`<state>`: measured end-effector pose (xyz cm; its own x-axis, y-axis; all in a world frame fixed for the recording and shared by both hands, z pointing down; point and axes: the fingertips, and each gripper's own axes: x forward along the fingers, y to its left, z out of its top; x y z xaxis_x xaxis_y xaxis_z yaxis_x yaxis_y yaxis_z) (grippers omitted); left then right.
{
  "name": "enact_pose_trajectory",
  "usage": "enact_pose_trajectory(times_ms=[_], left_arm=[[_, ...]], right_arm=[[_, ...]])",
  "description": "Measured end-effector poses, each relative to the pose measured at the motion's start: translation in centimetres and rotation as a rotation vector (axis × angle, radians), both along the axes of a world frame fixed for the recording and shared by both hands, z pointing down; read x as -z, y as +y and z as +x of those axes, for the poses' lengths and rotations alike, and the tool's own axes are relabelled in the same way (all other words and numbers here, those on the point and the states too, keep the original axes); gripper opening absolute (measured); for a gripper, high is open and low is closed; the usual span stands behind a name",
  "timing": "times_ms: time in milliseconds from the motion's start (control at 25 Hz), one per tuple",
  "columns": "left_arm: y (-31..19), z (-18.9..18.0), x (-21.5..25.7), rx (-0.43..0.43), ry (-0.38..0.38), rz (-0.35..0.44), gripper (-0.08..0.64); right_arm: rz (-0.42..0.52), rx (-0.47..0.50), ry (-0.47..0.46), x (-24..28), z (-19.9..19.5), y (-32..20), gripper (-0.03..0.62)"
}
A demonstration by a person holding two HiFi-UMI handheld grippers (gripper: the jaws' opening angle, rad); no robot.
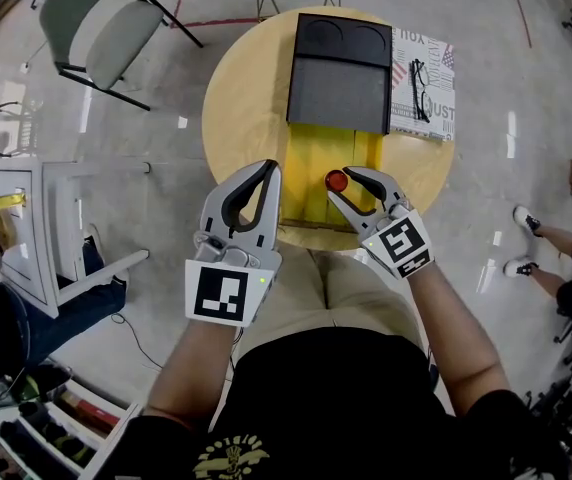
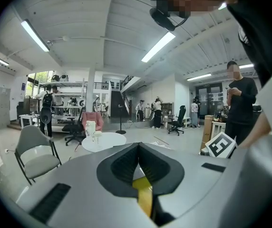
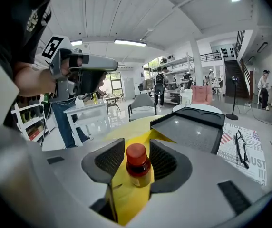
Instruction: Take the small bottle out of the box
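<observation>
A round wooden tabletop (image 1: 236, 98) on a glossy grey floor (image 1: 526, 148) carries an open yellow box (image 1: 306, 168) with its black lid (image 1: 341, 78) toward the top of the frame and a newspaper (image 1: 431, 63) at the upper right. The small bottle (image 3: 137, 165) stands upright on the box's yellow surface between the wide-spread jaws of the right gripper (image 1: 344, 183), unclamped. The left gripper (image 1: 269, 165), closed and empty, hangs at the box's left edge, and the tabletop's left side is bare.
</observation>
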<state>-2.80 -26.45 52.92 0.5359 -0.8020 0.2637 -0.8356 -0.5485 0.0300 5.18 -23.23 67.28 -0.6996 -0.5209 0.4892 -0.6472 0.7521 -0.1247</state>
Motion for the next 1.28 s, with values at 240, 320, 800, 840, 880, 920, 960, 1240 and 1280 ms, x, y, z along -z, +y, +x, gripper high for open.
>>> enact_pose_trajectory(times_ms=[240,320,800,840,880,920,960,1240,1280], left_arm=[[0.3,-0.1,-0.6,-0.008,-0.01,-0.012,0.017],[0.3,-0.1,-0.5,-0.013,-0.015,-0.01,0.016],[0.8,-0.6,4.0,-0.019,-0.037,0.041,0.016],[0.8,-0.7,4.6,-0.014,-0.033,0.045,0.016],[0.8,-0.9,5.1,-0.007,-0.028,0.048,0.017],[0.8,-1.1,5.5,-0.001,-0.023,0.05,0.016],[0.7,-1.3,6.0,0.006,-0.017,0.051,0.016],[0.6,-1.5,8.0,0.02,-0.038,0.056,0.017],[0.5,-1.4,8.3,0.028,-0.035,0.052,0.017]], right_arm=[[-0.004,0.003,0.059,-1.9,-0.1,0.0,0.173],[0.004,0.008,0.072,-2.1,-0.3,0.0,0.159],[-0.034,0.006,0.081,0.7,-0.5,0.5,0.152],[-0.036,0.014,0.081,1.1,-0.7,0.7,0.152],[-0.037,0.021,0.081,1.5,-0.8,0.8,0.15],[-0.038,0.026,0.08,1.9,-0.9,1.0,0.15],[-0.038,0.027,0.079,2.4,-0.9,1.0,0.15],[-0.023,0.013,0.073,5.8,0.0,0.9,0.15],[-0.021,0.011,0.071,6.4,0.2,0.8,0.15]])
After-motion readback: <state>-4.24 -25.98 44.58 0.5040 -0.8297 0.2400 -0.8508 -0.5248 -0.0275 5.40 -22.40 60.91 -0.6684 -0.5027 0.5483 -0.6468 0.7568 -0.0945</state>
